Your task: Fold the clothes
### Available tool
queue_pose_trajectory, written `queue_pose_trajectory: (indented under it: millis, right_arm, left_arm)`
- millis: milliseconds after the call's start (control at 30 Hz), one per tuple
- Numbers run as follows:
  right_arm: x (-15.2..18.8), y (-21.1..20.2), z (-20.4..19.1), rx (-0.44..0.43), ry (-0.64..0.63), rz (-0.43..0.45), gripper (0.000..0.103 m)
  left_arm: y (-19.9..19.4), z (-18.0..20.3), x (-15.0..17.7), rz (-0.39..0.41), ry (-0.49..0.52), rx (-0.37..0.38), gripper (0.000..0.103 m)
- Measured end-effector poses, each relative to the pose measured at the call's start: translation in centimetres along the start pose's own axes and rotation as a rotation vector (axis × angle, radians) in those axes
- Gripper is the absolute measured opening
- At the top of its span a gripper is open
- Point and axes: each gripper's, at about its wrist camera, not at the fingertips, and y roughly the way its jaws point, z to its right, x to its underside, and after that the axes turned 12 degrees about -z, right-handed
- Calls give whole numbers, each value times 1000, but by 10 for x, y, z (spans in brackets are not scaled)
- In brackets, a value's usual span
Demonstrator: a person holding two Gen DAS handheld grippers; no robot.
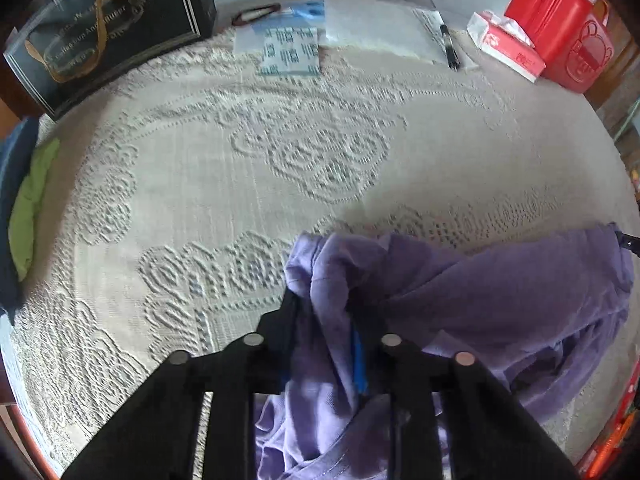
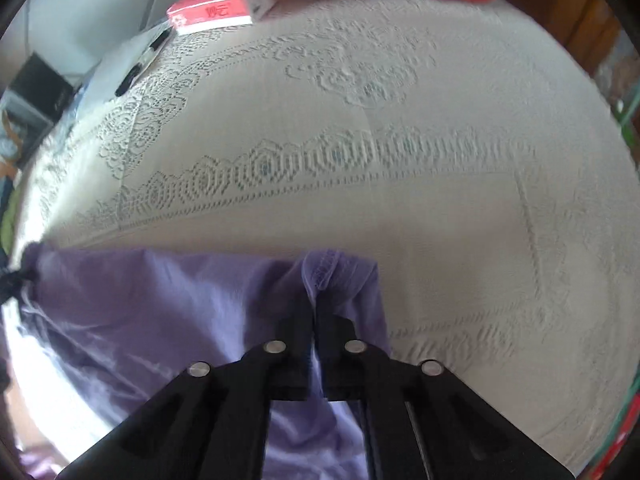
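Note:
A lilac garment [image 1: 500, 292] hangs bunched between both grippers over the lace-covered table [image 1: 248, 184]. My left gripper [image 1: 324, 308] is shut on a thick fold of its edge, cloth draping down between and below the fingers. In the right wrist view the same lilac garment [image 2: 152, 304] stretches left from my right gripper [image 2: 314, 304], which is shut on a stitched hem corner that sticks up above the fingertips. The other gripper's tip shows at each view's edge, holding the far end of the cloth.
At the back stand a dark box [image 1: 108, 28], papers with a pen [image 1: 450, 46], a tissue pack [image 1: 504, 46] and a red case [image 1: 560, 28]. Green and blue clothes [image 1: 28, 200] lie at the left edge. Table edge runs along the near side.

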Motion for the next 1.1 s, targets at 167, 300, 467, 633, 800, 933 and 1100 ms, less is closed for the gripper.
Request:
queue_pose_trajectory:
  millis: [167, 300, 467, 633, 800, 933, 1100]
  right_arm:
    - [-21, -21, 42, 1, 190, 122, 13]
    - [-1, -22, 42, -9, 208, 106, 38]
    - [48, -35, 45, -133, 288, 153, 42]
    - [92, -30, 53, -196, 392, 127, 42]
    - [121, -17, 58, -208, 479, 95, 43]
    - [124, -16, 60, -245, 530, 120, 44]
    - [103, -26, 59, -240, 569, 184, 93]
  left_arm:
    - [10, 1, -6, 8, -22, 2, 21]
    - [-12, -2, 8, 37, -8, -13, 74]
    - [-40, -6, 24, 74, 10, -31, 96]
    - [-28, -12, 49, 22, 1, 2, 80]
    - [7, -3, 70, -66, 39, -41, 81]
    - [4, -8, 75, -48, 24, -15, 80]
    - [0, -13, 81, -35, 12, 11, 80]
